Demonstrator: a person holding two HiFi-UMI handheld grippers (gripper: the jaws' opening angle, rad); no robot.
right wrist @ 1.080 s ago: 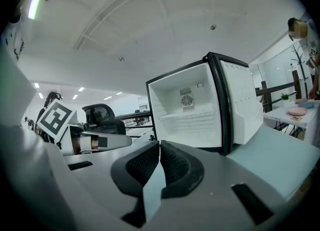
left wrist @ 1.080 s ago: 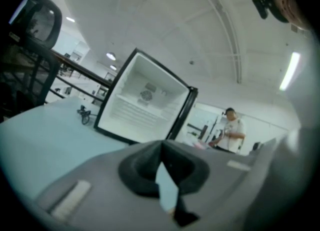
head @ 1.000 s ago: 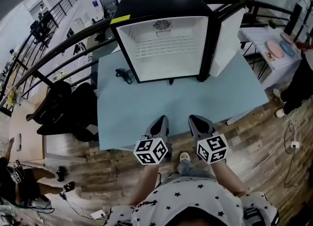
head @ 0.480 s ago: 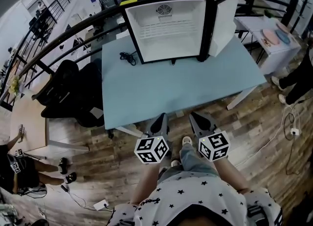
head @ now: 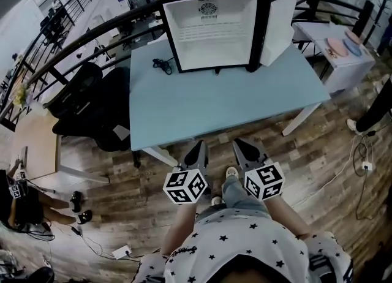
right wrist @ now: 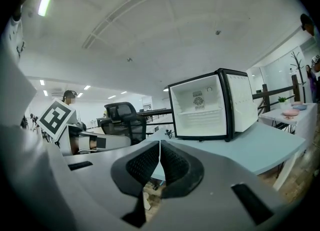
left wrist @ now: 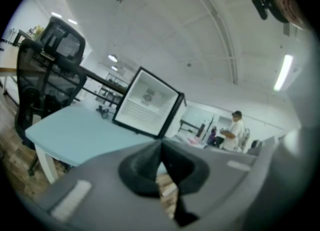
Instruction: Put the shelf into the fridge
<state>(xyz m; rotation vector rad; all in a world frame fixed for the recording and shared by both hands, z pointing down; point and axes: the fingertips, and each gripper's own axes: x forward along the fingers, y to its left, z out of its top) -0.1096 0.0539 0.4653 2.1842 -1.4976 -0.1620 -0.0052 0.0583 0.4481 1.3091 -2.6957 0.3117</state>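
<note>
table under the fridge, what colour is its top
The table has a pale blue top, seen best in the head view.

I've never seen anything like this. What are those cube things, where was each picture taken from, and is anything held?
No robot here: a person holds a tool in each hand, the left claw and the right claw; the patterned cubes are part of them. The downward picture comes from a camera on the person's head; the other two from cameras riding on each claw. On the blue table stands a small fridge with its door open, a black cable beside it. Both claws are closed and hold nothing.
</note>
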